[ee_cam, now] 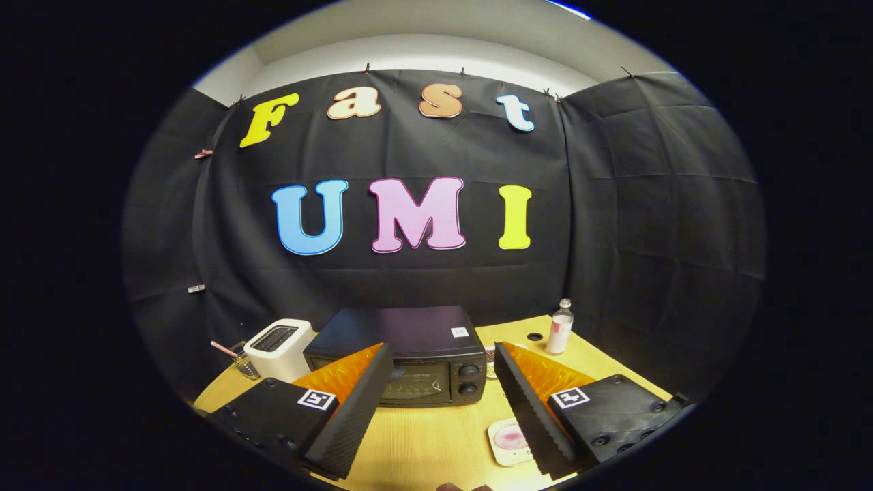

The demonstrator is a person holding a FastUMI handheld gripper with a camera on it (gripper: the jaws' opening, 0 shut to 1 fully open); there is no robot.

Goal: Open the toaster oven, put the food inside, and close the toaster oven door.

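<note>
A black toaster oven [409,354] stands on the wooden table [423,443], its glass door shut and two knobs [468,380] on its right side. It sits just beyond my fingers, partly behind the left one. A small white plate with pinkish food [510,440] lies on the table close to the right finger, which covers part of it. My gripper [443,354] is open and holds nothing, with a wide gap between the fingers.
A white pop-up toaster [278,348] stands left of the oven, with a glass holding a straw [240,361] beside it. A small clear bottle [560,327] stands at the back right near a hole in the table [535,337].
</note>
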